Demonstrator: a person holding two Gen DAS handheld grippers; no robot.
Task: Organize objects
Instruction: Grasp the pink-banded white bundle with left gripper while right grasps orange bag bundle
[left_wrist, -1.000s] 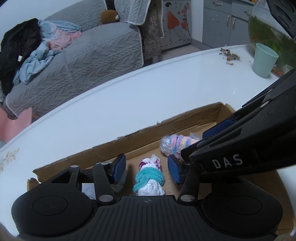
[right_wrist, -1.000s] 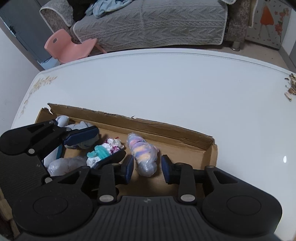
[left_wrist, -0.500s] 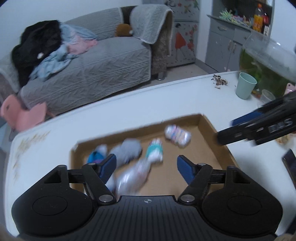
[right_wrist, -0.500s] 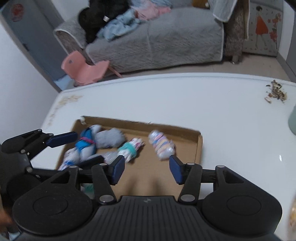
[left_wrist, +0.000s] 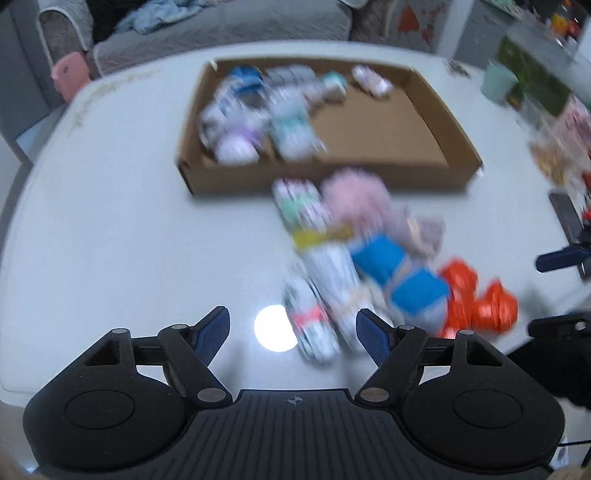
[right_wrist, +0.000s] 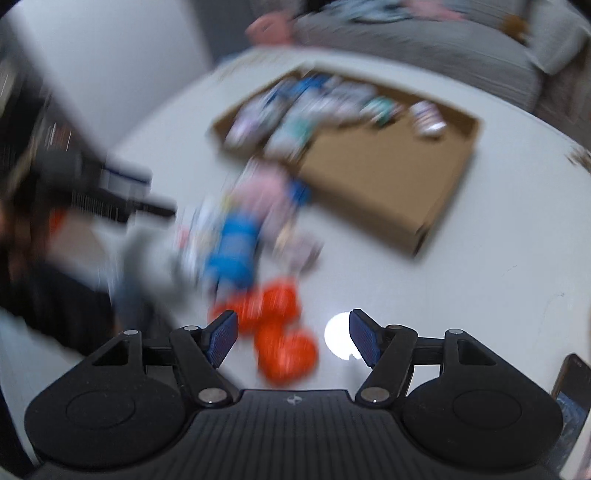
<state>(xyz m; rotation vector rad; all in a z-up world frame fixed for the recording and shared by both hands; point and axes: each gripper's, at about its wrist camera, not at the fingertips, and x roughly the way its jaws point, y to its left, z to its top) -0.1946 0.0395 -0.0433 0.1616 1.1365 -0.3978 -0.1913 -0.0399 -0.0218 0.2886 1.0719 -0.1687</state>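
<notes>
An open cardboard box (left_wrist: 325, 182) sits on the white table (left_wrist: 110, 240) and holds several rolled sock bundles (left_wrist: 288, 125) in its left half. In front of the box lies a loose pile: a pink fluffy bundle (left_wrist: 354, 195), a blue one (left_wrist: 399, 273), white rolls (left_wrist: 332, 273) and orange ones (left_wrist: 476, 302). My left gripper (left_wrist: 291, 321) hangs open above the near end of the white rolls, its pads clear of them. My right gripper (right_wrist: 293, 321) is above the orange bundles (right_wrist: 284, 347), its jaws opening and holding nothing. Both views are blurred.
A pale green cup (left_wrist: 498, 79) stands at the table's far right, with blurred clutter beside it. A phone (right_wrist: 570, 402) lies near the right gripper. Beyond the table are a grey sofa (left_wrist: 221, 18) and a pink chair (left_wrist: 70, 74).
Both grippers have drawn back from inside the box toward the near side of the table and opened wider. The rolls they stood over stay in the box, and the loose pile has come into view.
</notes>
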